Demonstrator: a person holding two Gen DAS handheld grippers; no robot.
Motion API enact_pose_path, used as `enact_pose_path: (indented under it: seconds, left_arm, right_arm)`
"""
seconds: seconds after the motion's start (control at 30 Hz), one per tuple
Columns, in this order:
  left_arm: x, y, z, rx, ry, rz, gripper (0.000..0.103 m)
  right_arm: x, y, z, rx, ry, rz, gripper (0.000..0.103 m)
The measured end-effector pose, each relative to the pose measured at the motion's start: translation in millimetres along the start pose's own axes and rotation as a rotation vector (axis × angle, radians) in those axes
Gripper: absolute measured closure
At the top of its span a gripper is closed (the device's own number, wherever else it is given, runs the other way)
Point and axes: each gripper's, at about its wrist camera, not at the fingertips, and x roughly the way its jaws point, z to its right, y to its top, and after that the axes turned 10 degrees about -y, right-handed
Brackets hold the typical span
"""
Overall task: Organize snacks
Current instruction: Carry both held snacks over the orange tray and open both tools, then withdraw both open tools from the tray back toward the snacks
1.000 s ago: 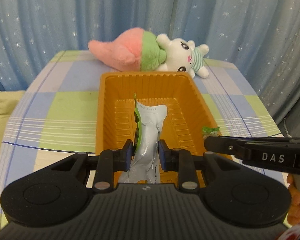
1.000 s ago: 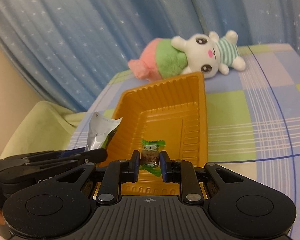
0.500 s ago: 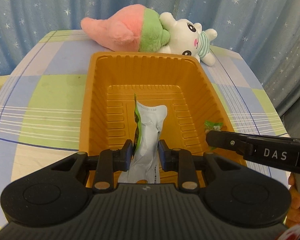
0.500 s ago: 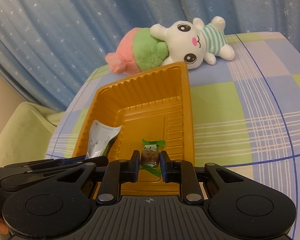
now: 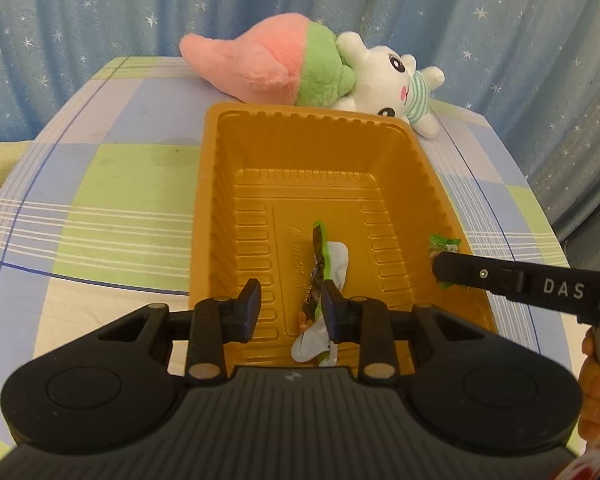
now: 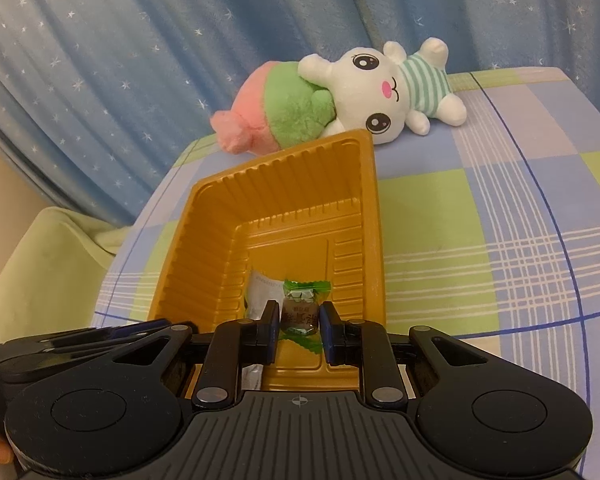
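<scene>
Silver-green crinkled snack packet (image 5: 327,276) leans in the orange tray (image 5: 220,208) between spread left gripper (image 5: 288,300) fingers.

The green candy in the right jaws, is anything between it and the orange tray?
Nothing visible blocks it. The green-wrapped candy sits between the right gripper's jaws directly over the orange tray's floor. The silver snack packet lies just to its left in the tray, beside the candy, not under it.

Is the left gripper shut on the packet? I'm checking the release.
No, the left gripper is open, and the packet leans against one finger only.
</scene>
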Motion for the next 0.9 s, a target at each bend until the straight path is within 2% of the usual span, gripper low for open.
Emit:
enact_pose_path:
  seconds: [0.13,0.2,0.27,0.3,0.43,0.6,0.9]
  left_arm:
    - [-10.8,-2.0,-1.1,-0.003,0.001,0.02,0.069]
    - [-17.7,-3.7,-0.8,-0.001,0.007,0.03,0.066]
    - [-24.6,-6.0,0.1,0.004,0.012,0.039,0.061]
    - [-29.2,-7.8,0.6,0.006,0.016,0.044,0.057]
    - [-45.5,-15.5,3.1,0.012,0.018,0.063,0.054]
    - [-66.2,-28.7,9.0,0.027,0.024,0.08,0.046]
    - [-106.8,-67.1,14.3,0.016,0.044,0.098,0.039]
  right_arm:
    - [-3.1,2.9,-2.3,0.004,0.014,0.023,0.081]
    - [-5.2,5.5,-2.5,0.02,0.027,0.029,0.078]
    - [-10.0,6.7,-2.1,0.031,0.034,0.044,0.057]
    - [-13.5,6.6,-1.7,0.036,0.035,0.053,0.05]
    - [-27.6,3.3,0.4,0.032,0.033,0.067,0.047]
    - [-52.2,-7.3,11.1,0.044,0.021,0.097,0.033]
    - [-99.5,-41.8,35.4,0.05,0.001,0.125,0.026]
